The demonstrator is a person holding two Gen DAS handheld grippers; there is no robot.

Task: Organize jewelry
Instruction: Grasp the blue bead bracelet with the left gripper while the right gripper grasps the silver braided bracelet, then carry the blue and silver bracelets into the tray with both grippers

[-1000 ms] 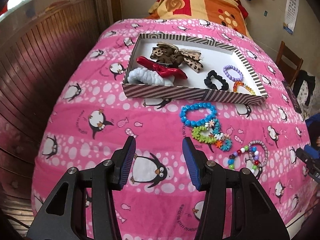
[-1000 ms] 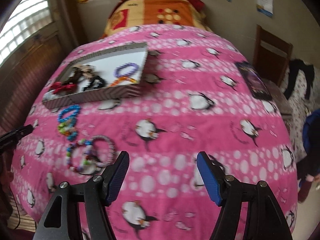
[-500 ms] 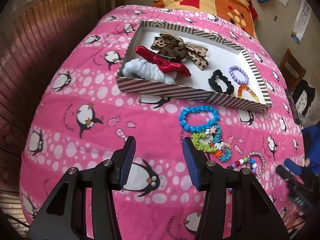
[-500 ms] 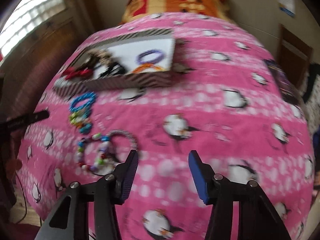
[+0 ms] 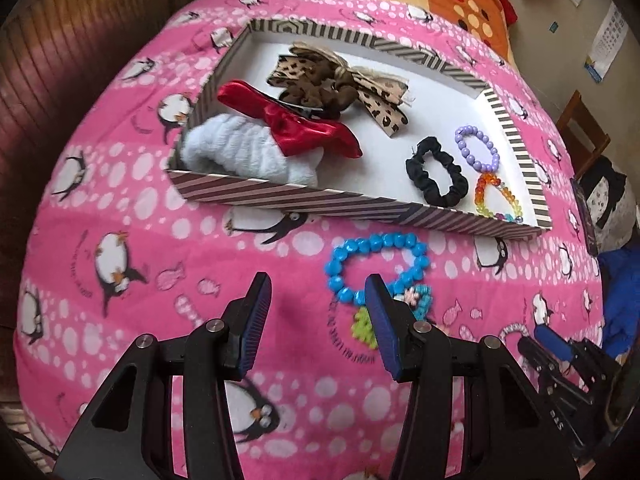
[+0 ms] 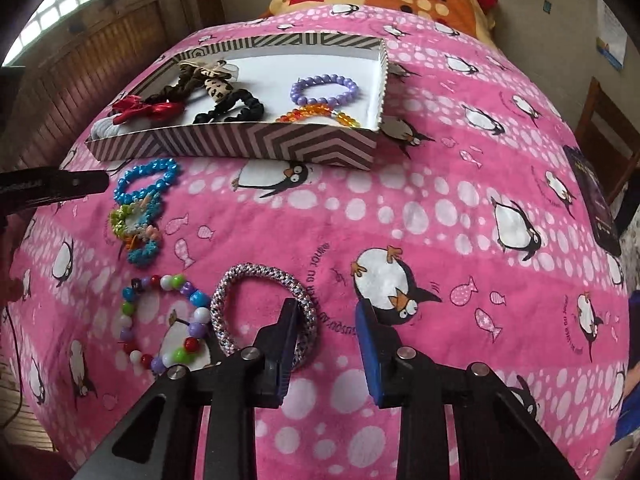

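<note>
Bracelets are lying loose on the bed below the striped box point(image 6: 240, 142): the woven bracelet point(image 6: 264, 312) is sitting at the right gripper point(image 6: 326, 318), its left finger inside the ring; the left gripper point(image 5: 316, 312) is hovering beside the blue bracelet point(image 5: 376, 264). Both are spread, grasping nothing.

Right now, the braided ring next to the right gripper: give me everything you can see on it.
The braided bracelet is a thick closed ring, woven cord by its look, speckled pink, white and black. It lies flat on the pink penguin blanket, outside the striped box. The multicolour bead bracelet lies along its left side, seemingly touching. The open right gripper has its left finger over the ring's right edge; contact cannot be told. Nothing grips it.
</note>
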